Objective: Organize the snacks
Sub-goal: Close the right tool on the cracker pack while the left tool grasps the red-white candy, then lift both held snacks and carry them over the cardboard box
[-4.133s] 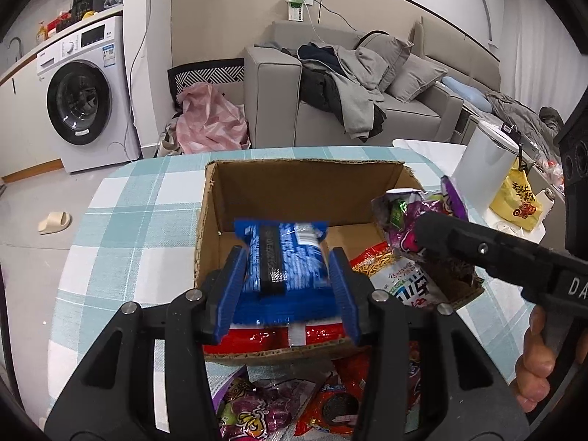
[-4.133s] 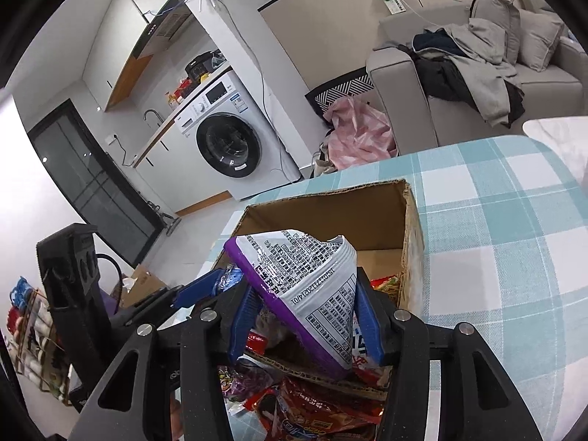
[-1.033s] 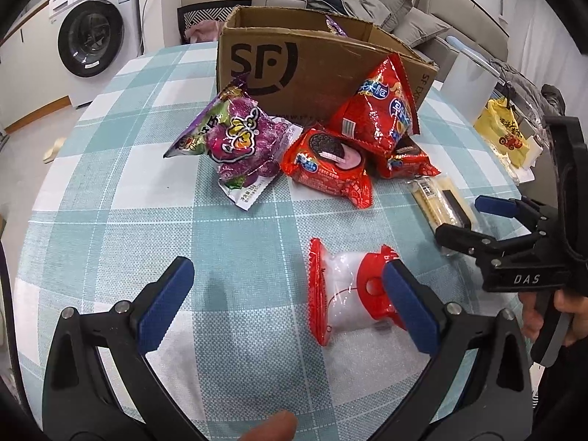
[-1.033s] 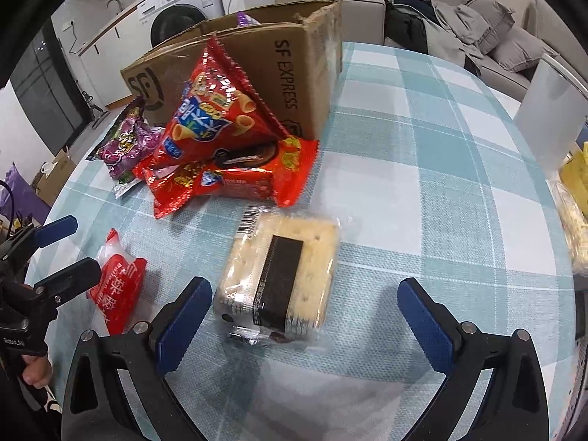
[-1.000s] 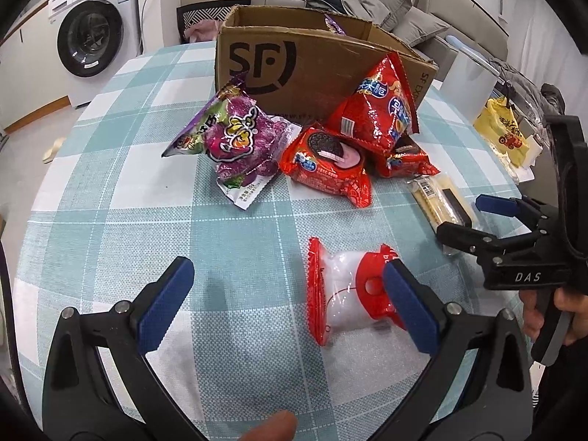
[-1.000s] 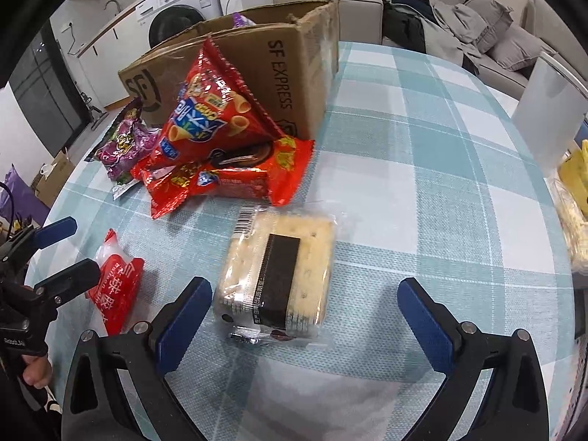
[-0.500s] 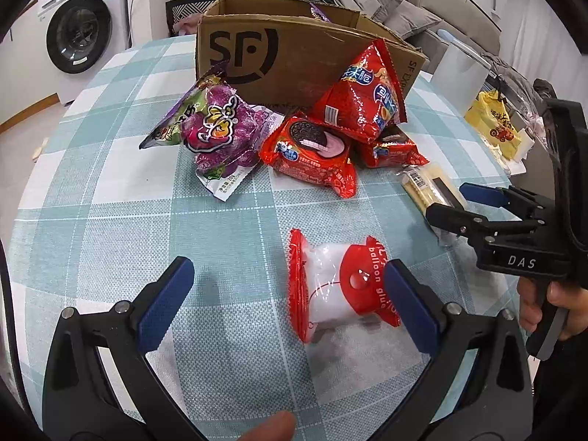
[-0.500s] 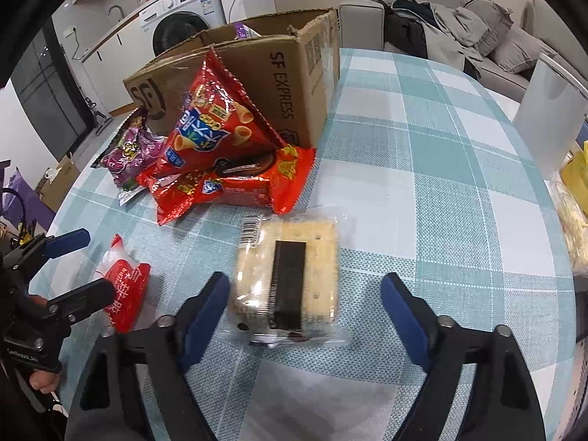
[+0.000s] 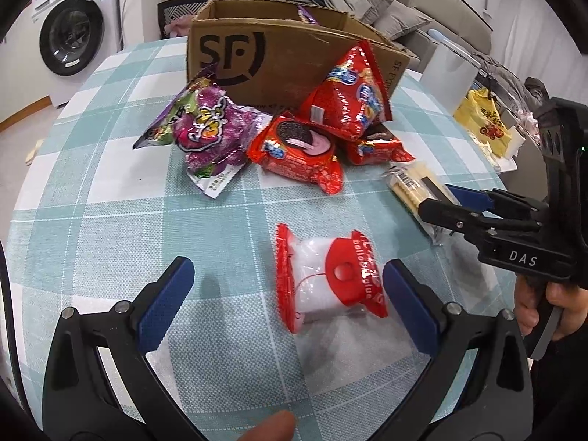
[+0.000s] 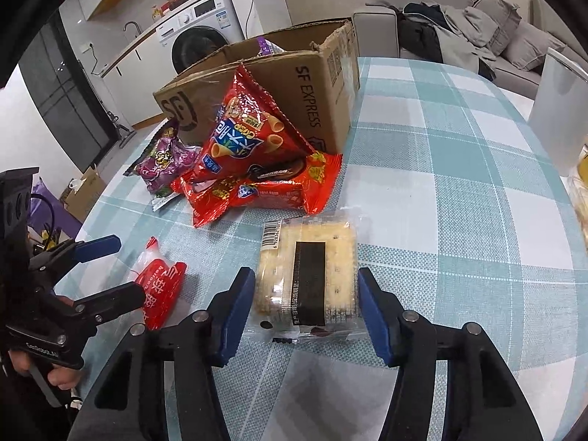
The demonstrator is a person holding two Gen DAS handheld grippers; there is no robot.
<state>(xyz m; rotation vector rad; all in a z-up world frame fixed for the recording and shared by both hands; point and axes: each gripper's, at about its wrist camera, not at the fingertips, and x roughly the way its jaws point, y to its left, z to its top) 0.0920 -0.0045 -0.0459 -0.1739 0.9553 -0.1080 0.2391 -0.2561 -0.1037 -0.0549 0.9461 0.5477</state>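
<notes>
A brown SF cardboard box (image 9: pixel 279 55) stands on the checked table. Before it lie a purple snack bag (image 9: pixel 209 132), a red Oreo pack (image 9: pixel 297 150) and a red triangular chip bag (image 9: pixel 349 99). My left gripper (image 9: pixel 286 305) is open around a red-and-white packet (image 9: pixel 327 275), which lies toward its right finger. My right gripper (image 10: pixel 307 308) is open, its blue pads (image 10: pixel 237 305) close on either side of a clear cracker pack (image 10: pixel 308 272) with a black band. The cracker pack (image 9: pixel 415 187) and right gripper (image 9: pixel 455 205) also show in the left wrist view.
A white cylinder bin (image 10: pixel 562 110) and a yellow bag (image 9: pixel 481 125) stand at the table's right edge. A second red pack (image 10: pixel 264 187) lies under the chip bag (image 10: pixel 242 128). A washing machine (image 9: pixel 70 40) and a sofa (image 10: pixel 459 25) are behind.
Both grippers left the box empty and came down to the table front. In the last second the right jaws narrowed around the cracker pack; the left gripper moved closer to the red-and-white packet.
</notes>
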